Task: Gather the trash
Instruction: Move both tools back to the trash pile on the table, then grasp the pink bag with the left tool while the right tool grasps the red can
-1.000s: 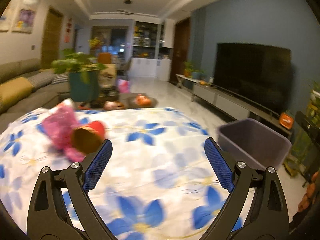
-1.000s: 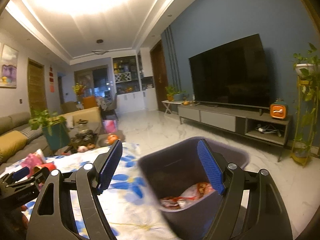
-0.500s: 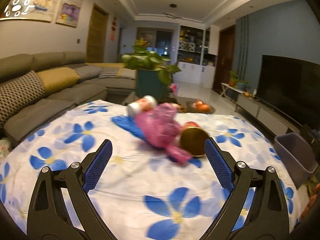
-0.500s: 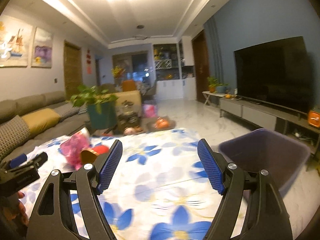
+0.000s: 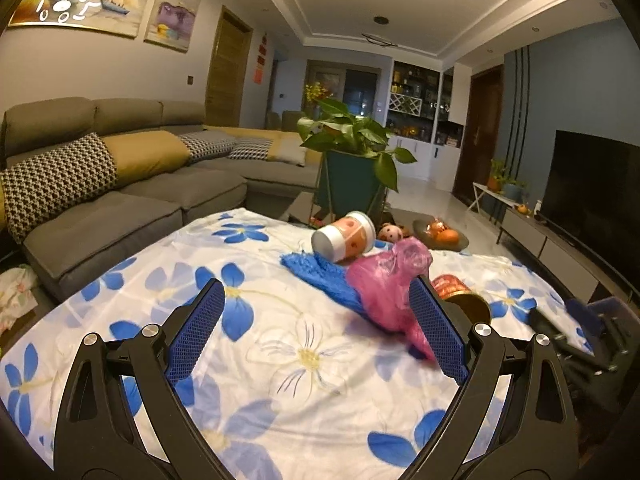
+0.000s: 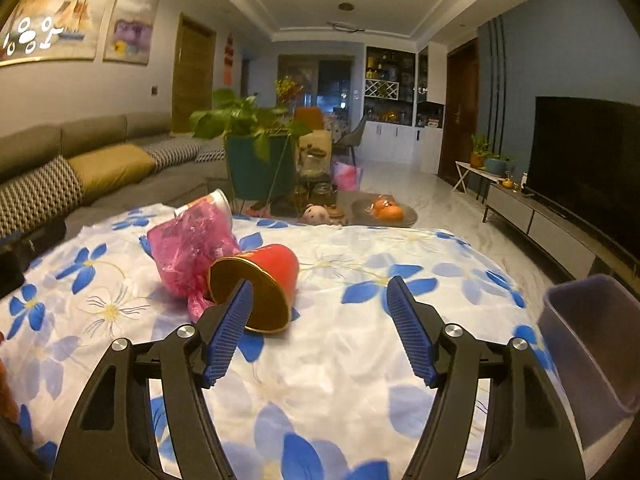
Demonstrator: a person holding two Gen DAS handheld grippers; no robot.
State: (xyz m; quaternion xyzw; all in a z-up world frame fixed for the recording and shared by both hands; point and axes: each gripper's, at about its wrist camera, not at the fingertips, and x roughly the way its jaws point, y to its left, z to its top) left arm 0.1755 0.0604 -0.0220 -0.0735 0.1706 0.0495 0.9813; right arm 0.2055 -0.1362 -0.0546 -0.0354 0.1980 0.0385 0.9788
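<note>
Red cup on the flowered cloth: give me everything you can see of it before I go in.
The red cup lies tipped on its side on the flowered cloth, its wide mouth toward the right wrist camera. It looks like paper or thin card, red outside, shiny gold inside and at the rim, apparently empty. The crumpled pink plastic bag presses against its left side. No gripper touches it.

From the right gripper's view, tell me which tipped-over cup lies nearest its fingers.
The red cup with the gold inside, its mouth just past the right gripper. The white and orange cup lies farther back, behind the pink plastic bag.
</note>
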